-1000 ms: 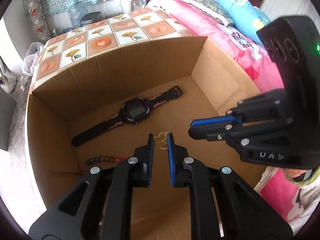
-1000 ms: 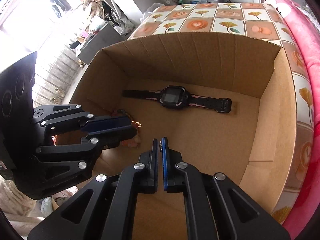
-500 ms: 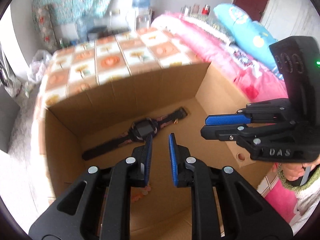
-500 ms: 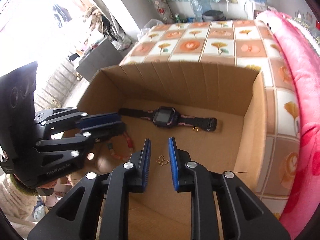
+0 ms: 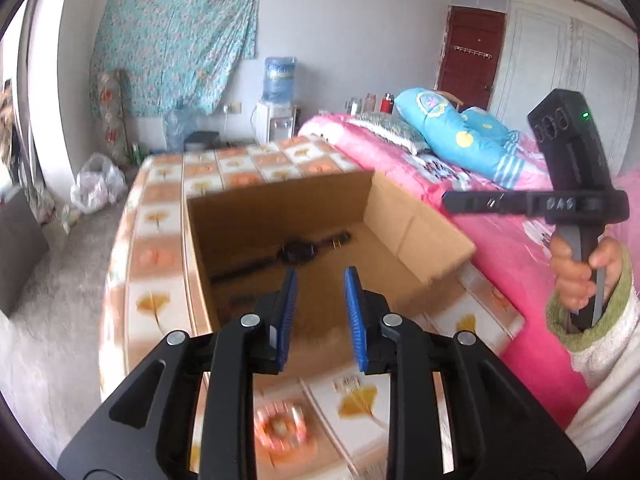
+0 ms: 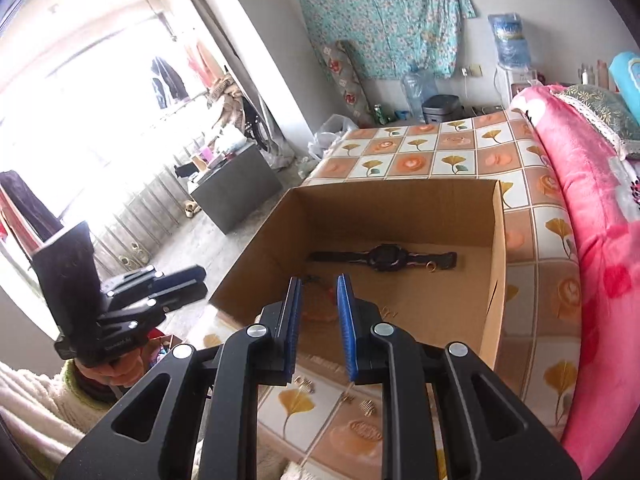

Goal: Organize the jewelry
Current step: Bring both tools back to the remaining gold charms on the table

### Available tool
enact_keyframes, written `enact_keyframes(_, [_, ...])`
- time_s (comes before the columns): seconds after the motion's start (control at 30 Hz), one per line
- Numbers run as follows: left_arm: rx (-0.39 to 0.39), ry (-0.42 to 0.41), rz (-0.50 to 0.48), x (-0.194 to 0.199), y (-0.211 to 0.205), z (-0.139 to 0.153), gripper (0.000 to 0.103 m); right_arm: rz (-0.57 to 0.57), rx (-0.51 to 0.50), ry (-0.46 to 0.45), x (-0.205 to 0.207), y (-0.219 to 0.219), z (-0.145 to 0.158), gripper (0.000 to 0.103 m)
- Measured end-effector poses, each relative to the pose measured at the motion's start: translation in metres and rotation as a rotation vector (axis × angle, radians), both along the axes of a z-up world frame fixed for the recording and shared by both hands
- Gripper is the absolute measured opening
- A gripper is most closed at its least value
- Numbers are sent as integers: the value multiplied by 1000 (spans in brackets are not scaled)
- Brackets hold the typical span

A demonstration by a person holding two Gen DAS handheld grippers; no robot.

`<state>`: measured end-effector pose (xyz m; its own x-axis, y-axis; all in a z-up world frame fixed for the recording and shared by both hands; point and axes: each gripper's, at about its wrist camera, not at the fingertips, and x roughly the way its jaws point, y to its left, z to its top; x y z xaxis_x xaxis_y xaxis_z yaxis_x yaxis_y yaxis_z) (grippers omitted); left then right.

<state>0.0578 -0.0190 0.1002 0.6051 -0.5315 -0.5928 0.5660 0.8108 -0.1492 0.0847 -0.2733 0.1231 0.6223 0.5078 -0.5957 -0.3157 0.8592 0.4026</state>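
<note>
Left gripper (image 5: 320, 280), black frame with blue pads, is hovering above the near edge of the open brown cardboard box (image 5: 416, 224); its jaws have just been opening and are sitting spread with nothing between them. Right gripper (image 6: 318, 288), same build, is hanging over the box's near wall, jaws parted too after widening a moment back, nothing pinched. In the left wrist view the right gripper is showing side-on at the right, with a hand (image 5: 576, 272) in a cream fleece sleeve with a green cuff (image 5: 592, 344) wrapping its handle. In the right wrist view the left gripper is showing at the lower left.

Box is sitting on a bed cover with orange and cream squares printed with ginkgo leaves (image 6: 448, 152). Inside the box, a black wristwatch with pink-edged strap (image 6: 384, 257) is lying flat along the far wall, strap stretched out. A small gold ring (image 6: 431, 266) is lying just beside the watch strap's right end. A red bead item (image 6: 330, 292) is lying on the box floor near the left side, partly hidden behind the right gripper's fingers. Small gold pieces (image 6: 304, 385) are lying outside the box on the cover, near its front wall; too small to tell what they are. Pink blanket (image 6: 592, 200) is running along the right of the box.
</note>
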Motion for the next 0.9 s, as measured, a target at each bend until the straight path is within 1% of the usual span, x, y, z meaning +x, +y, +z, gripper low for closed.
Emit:
enact_keyframes(0.1, [-13, 65, 4, -16, 7, -27, 24, -4, -17, -4, -27, 12, -11, 19])
enact_keyframes(0.2, [-52, 165, 13, -28, 9, -62, 24, -21, -34, 47, -46, 27, -40, 19])
enact_keyframes(0.23, [-65, 195, 16, -30, 8, -72, 24, -31, -42, 72, -50, 32, -53, 19])
enact_keyframes(0.27, [-65, 224, 17, -32, 4, -84, 24, -44, -48, 122, -53, 39, -72, 19])
enact_keyframes(0.33, [-54, 240, 14, -36, -1, -98, 24, -63, -57, 216, -56, 48, -104, 19])
enact_keyframes(0.43, [1, 217, 5, -40, -11, -110, 24, -95, -76, 281, -58, 55, -130, 19])
enact_keyframes(0.47, [25, 205, 8, -39, -15, -113, 24, -102, -83, 288, -58, 57, -133, 19])
enact_keyframes(0.5, [66, 177, 17, -38, -20, -116, 24, -106, -89, 291, -58, 59, -135, 19])
enact_keyframes(0.63, [173, 108, 37, -32, -32, -126, 23, -102, -114, 282, -57, 67, -135, 19])
enact_keyframes(0.77, [259, 72, 23, -28, -42, -135, 22, -95, -127, 288, -51, 75, -136, 19])
enact_keyframes(0.9, [294, 59, 5, -25, -49, -139, 22, -90, -121, 286, -48, 77, -136, 19])
